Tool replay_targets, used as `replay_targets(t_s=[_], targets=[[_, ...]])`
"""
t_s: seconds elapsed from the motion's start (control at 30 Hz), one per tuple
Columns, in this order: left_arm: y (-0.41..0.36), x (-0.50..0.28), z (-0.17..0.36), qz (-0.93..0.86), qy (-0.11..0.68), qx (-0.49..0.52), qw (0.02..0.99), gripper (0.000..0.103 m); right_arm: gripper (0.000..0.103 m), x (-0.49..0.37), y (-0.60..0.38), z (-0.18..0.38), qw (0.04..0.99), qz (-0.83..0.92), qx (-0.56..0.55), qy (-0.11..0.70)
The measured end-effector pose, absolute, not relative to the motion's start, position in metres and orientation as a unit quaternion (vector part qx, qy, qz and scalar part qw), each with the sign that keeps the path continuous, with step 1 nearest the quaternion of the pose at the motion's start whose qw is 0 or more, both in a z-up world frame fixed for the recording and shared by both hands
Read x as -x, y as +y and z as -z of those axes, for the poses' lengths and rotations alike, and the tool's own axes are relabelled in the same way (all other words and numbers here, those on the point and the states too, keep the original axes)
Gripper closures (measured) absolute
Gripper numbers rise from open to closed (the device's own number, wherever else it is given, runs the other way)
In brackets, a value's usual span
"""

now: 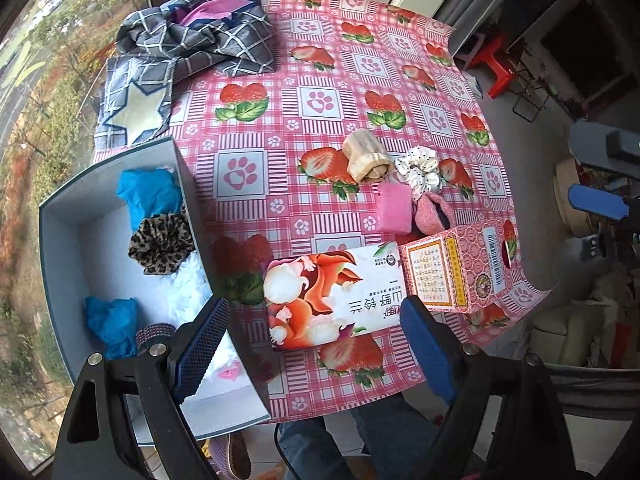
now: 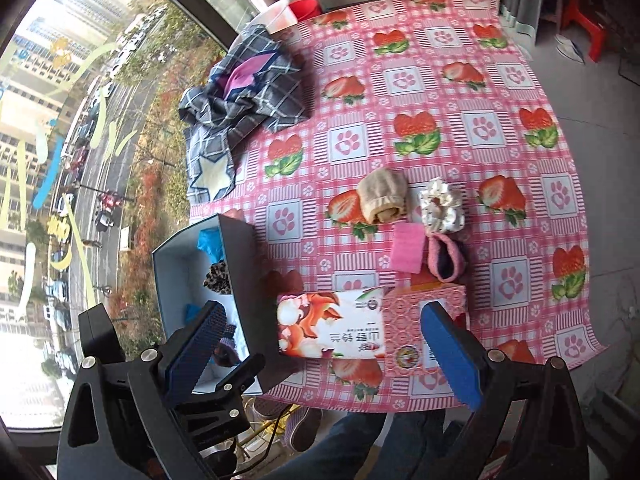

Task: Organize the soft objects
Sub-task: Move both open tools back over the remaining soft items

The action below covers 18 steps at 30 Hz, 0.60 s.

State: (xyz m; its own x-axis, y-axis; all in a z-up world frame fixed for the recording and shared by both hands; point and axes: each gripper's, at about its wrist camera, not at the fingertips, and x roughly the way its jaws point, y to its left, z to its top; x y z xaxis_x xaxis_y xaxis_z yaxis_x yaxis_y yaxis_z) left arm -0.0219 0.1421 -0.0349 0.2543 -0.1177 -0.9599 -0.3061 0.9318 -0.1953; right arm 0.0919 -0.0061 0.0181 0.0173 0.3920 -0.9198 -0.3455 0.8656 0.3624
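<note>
Because the task is to gather soft things in one place, the open grey cardboard box (image 1: 120, 216) sits at the table's near-left edge, its mouth upward, and it already holds several: two crumpled blue cloth pieces (image 1: 148, 192), a leopard-print fabric scrunchie (image 1: 160, 244) against the wall nearest the table's middle, and something white and fluffy beneath them. The items apparently left to sort lie together near the middle-right of the pink strawberry-and-paw-print tablecloth (image 1: 320, 60): a rolled beige sock (image 1: 366, 158), a white dotted satin scrunchie (image 1: 420, 170) just beside it, a flat pink sponge-like block (image 1: 395, 207), and a fuzzy pink sock (image 1: 432, 212) touching the block's side. Two rigid cartons, a white tissue box printed with an orange fox (image 1: 332, 300) and a pink patterned cardboard box (image 1: 460, 268), stand side by side between the person and that cluster; being hard, they probably do not belong in the grey box. A heap of grey checked cloth with a white star patch (image 1: 180, 60) lies at the far-left corner. The left gripper (image 1: 316, 340) hangs above the near edge with its blue pads spread wide and nothing between them, one pad over the grey box. The right gripper (image 2: 328, 344) is likewise spread and empty, poised above the cartons, well placed to reach over them for the socks.
</note>
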Motion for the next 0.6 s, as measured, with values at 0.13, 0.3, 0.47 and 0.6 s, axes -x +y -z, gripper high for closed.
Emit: replay_targets(t_s=[0.13, 0.3, 0.47, 0.6], targets=[[0.13, 0.003, 0.038, -0.055, 0.614, 0.166, 0.77, 0.014, 0.004, -0.113, -0.041, -0.016, 0.72, -0.227, -0.035, 0.654], [0.123, -0.014, 0.048, -0.057, 0.626, 0.165, 0.76, 0.014, 0.004, -0.138, -0.073, -0.002, 0.717, -0.198, -0.041, 0.667], [0.121, -0.03, 0.058, -0.066, 0.639, 0.166, 0.748, 0.014, 0.004, -0.161, -0.095, 0.024, 0.701, -0.179, -0.046, 0.688], [0.122, -0.043, 0.065, -0.077, 0.645, 0.17, 0.741, 0.014, 0.004, -0.181, -0.106, 0.049, 0.687, -0.167, -0.036, 0.706]])
